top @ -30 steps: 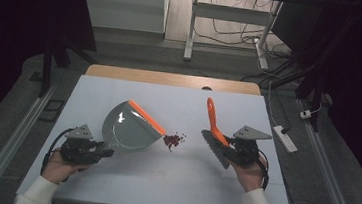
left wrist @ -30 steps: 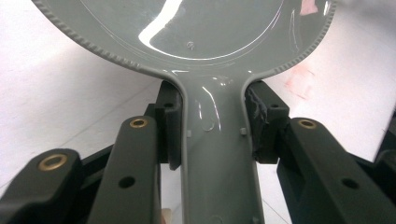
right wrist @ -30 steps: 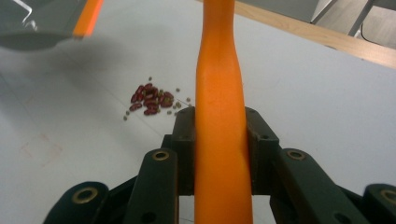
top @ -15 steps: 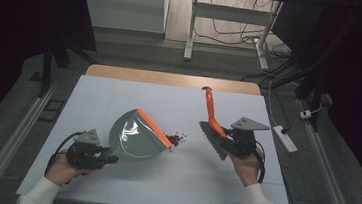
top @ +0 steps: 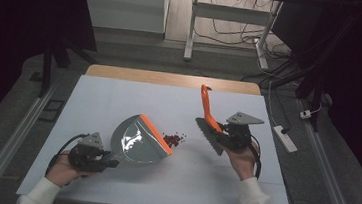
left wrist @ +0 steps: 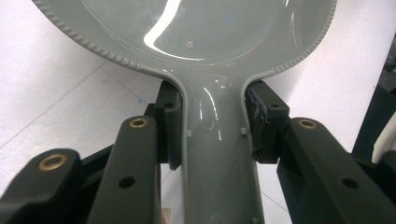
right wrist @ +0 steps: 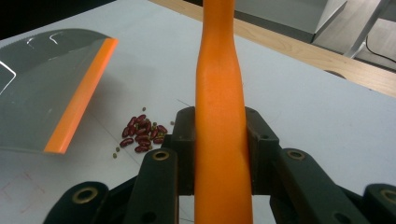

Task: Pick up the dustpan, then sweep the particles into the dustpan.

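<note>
The room around me is dark, and the white table (top: 119,96) in front of me has a wooden strip along its far edge.

Nearest to me, at the table's near left, my left hand (top: 59,170) holds my left tool (top: 108,163). Its jaws are clamped on the grey handle of the dustpan (top: 137,140). In the left gripper view the handle runs up between the two black pads, each pressed against one side of it, and widens into the ribbed-edged pan (left wrist: 187,28). The pan lies on the table just beyond the tool, its orange lip (top: 156,134) turned toward the right.

Just off that lip sits a small heap of dark red beans (top: 173,140), with a few stray ones scattered beside it. In the right gripper view the beans (right wrist: 142,134) lie between the orange lip (right wrist: 81,100) and my right tool, close to the lip but apart from it.

Further right, my right hand (top: 241,158) holds my right tool (top: 216,128), closed on the orange handle of the brush (top: 206,109). The handle (right wrist: 222,116) stands between both pads, pointing away toward the far edge. The dark bristle head (top: 210,137) hangs near the table, right of the beans.

Beyond the table are a grey floor, a desk frame and cables.
</note>
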Available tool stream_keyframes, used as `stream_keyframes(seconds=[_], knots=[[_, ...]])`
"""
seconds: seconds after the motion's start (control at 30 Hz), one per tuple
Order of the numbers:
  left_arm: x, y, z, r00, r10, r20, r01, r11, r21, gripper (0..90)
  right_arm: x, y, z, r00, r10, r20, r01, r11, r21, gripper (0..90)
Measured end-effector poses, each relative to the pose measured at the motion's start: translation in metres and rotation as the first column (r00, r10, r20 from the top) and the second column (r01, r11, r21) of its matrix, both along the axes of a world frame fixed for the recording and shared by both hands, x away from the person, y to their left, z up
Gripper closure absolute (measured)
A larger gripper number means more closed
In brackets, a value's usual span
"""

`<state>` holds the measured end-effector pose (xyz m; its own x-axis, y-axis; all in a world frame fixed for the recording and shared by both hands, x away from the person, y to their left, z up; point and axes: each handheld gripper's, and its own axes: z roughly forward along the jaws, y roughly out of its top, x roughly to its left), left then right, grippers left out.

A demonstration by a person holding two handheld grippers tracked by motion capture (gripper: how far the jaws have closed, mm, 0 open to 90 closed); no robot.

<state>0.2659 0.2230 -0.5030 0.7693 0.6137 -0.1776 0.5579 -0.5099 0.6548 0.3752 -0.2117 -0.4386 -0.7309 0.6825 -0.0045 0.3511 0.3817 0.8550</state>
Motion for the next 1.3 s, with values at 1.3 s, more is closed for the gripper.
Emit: stream_keyframes(seconds=[1.3], knots=[[0.002,-0.011,-0.012,0.9964,-0.035,-0.077,0.042,0.9953,0.087,62.1,0.042,0.045,-0.018,0.9996,0.022,-0.016,-0.023,0.996,-0.085,69.9]])
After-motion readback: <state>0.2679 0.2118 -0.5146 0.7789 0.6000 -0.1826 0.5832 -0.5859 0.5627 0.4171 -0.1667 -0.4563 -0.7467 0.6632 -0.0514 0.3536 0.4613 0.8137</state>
